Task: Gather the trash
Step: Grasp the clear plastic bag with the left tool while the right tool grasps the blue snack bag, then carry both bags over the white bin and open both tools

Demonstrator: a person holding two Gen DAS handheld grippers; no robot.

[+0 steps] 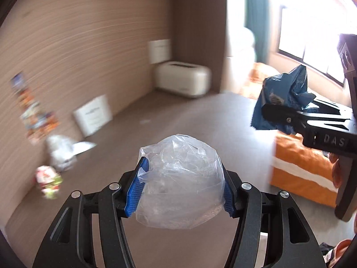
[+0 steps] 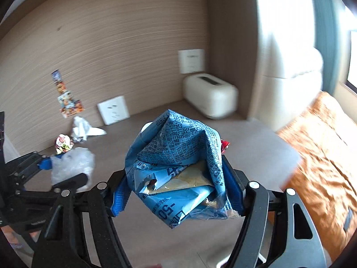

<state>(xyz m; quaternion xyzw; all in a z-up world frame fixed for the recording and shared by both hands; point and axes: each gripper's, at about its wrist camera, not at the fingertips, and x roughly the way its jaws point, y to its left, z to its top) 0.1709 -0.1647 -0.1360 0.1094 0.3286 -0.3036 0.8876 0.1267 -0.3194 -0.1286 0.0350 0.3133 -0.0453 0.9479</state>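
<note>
My left gripper (image 1: 180, 185) is shut on a crumpled clear plastic bag (image 1: 178, 178), held above the brown desk (image 1: 200, 116). My right gripper (image 2: 178, 185) is shut on a crumpled blue snack wrapper (image 2: 176, 167) with printed text; a red scrap (image 2: 225, 145) peeks out behind it. In the left wrist view the right gripper (image 1: 279, 114) shows at the right with the blue wrapper (image 1: 285, 98). The right wrist view shows the left gripper (image 2: 67, 169) with the clear bag (image 2: 71, 165) at the left. A crumpled white tissue (image 2: 81, 128) and a colourful wrapper (image 2: 63, 144) lie on the desk by the wall.
A cream toaster (image 2: 209, 96) stands in the desk's back corner. White sockets (image 2: 113, 110) sit on the wood wall, with colourful stickers (image 2: 67, 100) to their left. An orange bed cover (image 2: 323, 151) lies to the right below a bright window (image 1: 312, 44).
</note>
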